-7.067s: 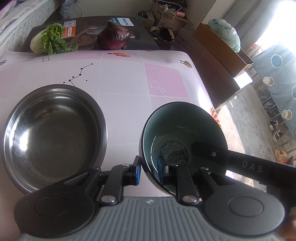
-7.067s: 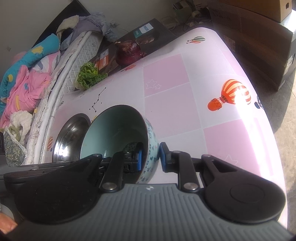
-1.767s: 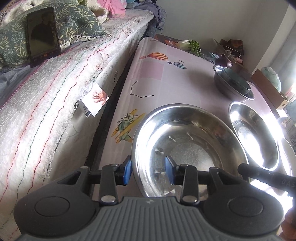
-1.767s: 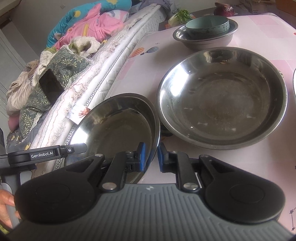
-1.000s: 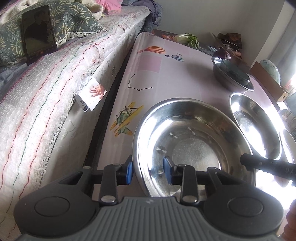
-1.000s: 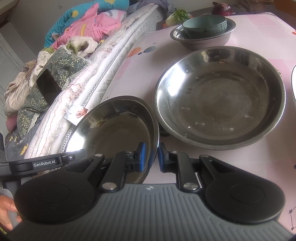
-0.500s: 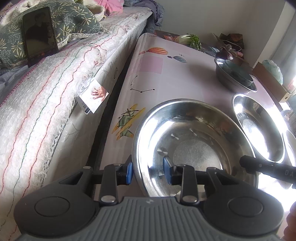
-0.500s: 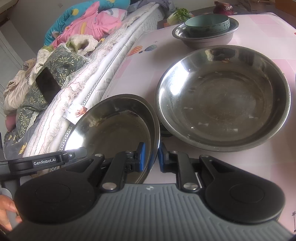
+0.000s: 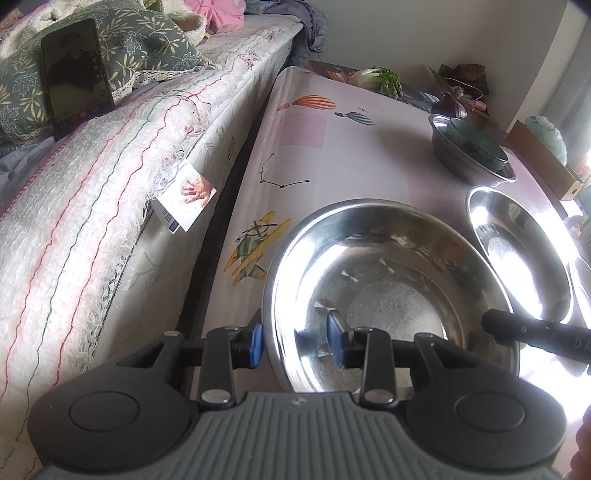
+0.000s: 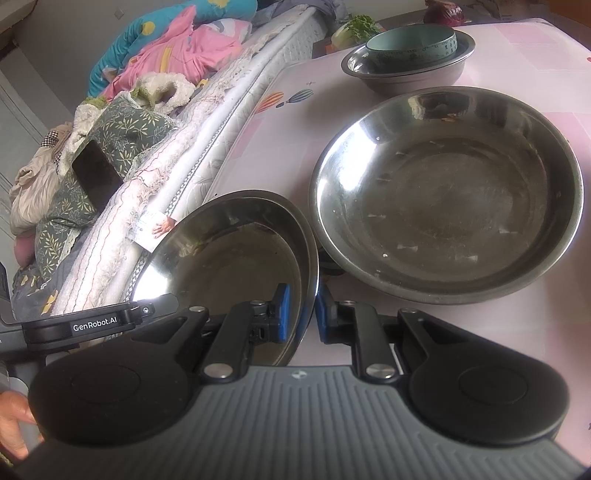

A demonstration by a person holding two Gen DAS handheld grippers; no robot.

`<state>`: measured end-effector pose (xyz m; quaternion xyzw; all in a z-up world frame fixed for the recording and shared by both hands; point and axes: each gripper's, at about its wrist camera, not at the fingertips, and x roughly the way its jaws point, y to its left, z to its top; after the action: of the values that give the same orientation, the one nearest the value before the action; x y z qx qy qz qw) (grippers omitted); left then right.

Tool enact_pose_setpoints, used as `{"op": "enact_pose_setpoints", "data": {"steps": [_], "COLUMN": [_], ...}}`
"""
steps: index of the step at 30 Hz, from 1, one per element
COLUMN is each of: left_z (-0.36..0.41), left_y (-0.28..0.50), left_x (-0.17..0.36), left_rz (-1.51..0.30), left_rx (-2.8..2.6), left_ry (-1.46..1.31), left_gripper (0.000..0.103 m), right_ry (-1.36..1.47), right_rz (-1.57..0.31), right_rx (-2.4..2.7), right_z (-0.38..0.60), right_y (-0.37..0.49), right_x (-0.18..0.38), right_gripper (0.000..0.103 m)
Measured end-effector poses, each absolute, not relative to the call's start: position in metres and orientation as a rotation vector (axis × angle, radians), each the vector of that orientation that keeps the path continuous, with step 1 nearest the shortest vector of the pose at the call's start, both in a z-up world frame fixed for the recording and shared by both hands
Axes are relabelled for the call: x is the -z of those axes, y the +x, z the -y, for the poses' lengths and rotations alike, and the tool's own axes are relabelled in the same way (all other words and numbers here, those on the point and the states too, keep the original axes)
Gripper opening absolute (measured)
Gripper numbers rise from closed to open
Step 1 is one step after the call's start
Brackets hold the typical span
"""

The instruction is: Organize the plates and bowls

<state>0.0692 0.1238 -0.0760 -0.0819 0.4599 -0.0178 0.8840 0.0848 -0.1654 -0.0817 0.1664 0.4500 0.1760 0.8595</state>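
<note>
A steel bowl (image 9: 391, 295) sits near the table's left edge, held from both sides. My left gripper (image 9: 295, 341) is shut on its left rim, one pad outside and one inside. My right gripper (image 10: 301, 314) is shut on the right rim of the same bowl (image 10: 229, 254), which tilts. A larger steel basin (image 10: 447, 218) stands just beyond; it also shows in the left wrist view (image 9: 517, 251). Farther back a teal ceramic bowl (image 10: 410, 44) rests inside a steel bowl (image 10: 406, 72).
A bed (image 9: 92, 192) with a quilt runs along the table's left edge, with a phone (image 9: 75, 88) on a pillow. Lettuce (image 9: 380, 79) and a red cabbage (image 10: 443, 11) lie at the far end. Cardboard boxes (image 9: 546, 158) stand to the right.
Both grippers keep their hold on the steel bowl. It has shifted only slightly, staying near the table's left edge beside the large basin.
</note>
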Motion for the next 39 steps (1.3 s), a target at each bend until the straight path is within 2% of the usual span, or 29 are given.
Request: {"op": "enact_pose_setpoints", "data": {"steps": [8, 39], "left_z": [-0.123, -0.13], "left_y": [0.066, 0.042], "left_x": [0.076, 0.056], "left_rz": [-0.948, -0.876], "left_rx": [0.015, 0.001], "left_ry": [-0.135, -0.134], "left_gripper": [0.029, 0.029], "right_ry": [0.315, 0.238], "right_rz": [-0.928, -0.855], "right_rx": [-0.376, -0.427], "right_z": [0.163, 0.155], "right_y": [0.083, 0.073], "right_x": [0.078, 0.059], "right_gripper": [0.015, 0.016]}}
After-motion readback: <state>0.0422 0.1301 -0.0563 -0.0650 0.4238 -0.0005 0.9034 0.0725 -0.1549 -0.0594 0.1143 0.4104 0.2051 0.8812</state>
